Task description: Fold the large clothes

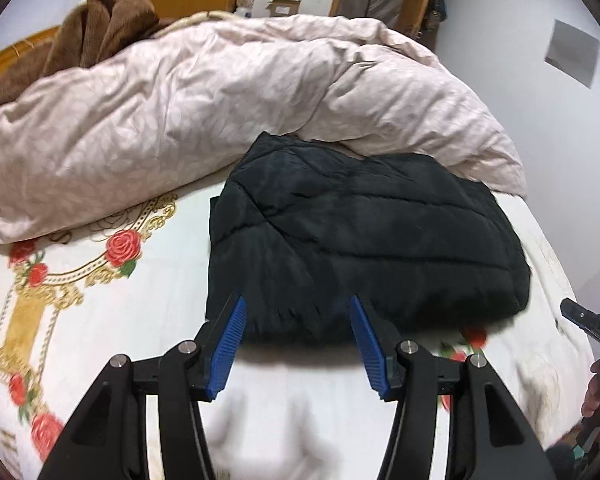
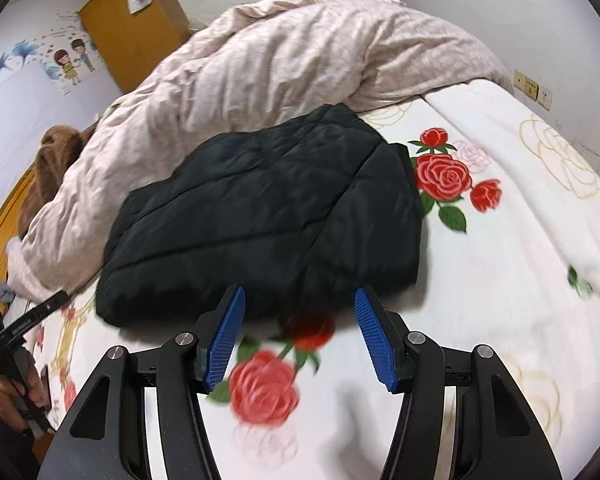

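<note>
On the bed sheet (image 1: 140,320) with red roses lies the black puffy jacket (image 1: 360,248), folded into a thick square, its far edge touching the pink blanket (image 1: 180,120). The left gripper (image 1: 298,304) has its blue fingers spread apart with nothing between them. The right gripper (image 2: 299,296) is spread and empty too. Only the right view shows the big roses (image 2: 444,174) just beside the jacket and cartoon stickers (image 2: 70,62) on the wall. Only the left view shows a grey square (image 1: 572,54) on the wall.

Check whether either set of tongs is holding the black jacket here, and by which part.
Nothing is held. Both the left tongs and right tongs stand open and empty, short of the folded black jacket lying on the bed sheet.
</note>
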Demonstrator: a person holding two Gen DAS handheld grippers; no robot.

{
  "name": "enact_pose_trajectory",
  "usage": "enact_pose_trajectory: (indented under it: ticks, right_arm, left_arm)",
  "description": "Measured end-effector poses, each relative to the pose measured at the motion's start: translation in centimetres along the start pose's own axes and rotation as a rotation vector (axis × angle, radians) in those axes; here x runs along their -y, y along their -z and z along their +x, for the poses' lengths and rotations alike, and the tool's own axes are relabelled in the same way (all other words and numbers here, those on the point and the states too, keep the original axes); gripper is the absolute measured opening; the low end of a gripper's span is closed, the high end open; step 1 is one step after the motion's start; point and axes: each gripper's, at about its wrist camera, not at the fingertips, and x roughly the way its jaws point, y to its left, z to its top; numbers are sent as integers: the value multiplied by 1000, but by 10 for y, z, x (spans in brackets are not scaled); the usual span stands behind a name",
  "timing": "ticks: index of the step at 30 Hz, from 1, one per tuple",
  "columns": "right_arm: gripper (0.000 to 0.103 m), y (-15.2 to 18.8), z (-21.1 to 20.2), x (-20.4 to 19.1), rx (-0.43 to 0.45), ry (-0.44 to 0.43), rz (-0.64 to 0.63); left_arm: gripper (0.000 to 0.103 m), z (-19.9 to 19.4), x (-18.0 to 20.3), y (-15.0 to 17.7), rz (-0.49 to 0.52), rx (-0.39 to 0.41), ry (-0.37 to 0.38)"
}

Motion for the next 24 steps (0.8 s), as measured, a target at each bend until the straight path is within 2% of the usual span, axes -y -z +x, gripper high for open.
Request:
enact_pose_trajectory:
  ticks: [7, 14, 19, 24]
  right_arm:
    - [58, 53, -61, -31, 30, 11, -51]
    - [58, 102, -102, -61, 33, 11, -132]
    - [58, 130, -124, -80, 43, 23, -182]
    - [58, 148, -133, -90, 55, 60, -247]
  left_arm:
    - [74, -74, 25, 47, 19, 27, 11]
    - [74, -122, 45, 99, 49, 14, 1]
    - [74, -141, 54, 133, 65, -7, -15]
    - [74, -151, 65, 152, 77, -15, -23]
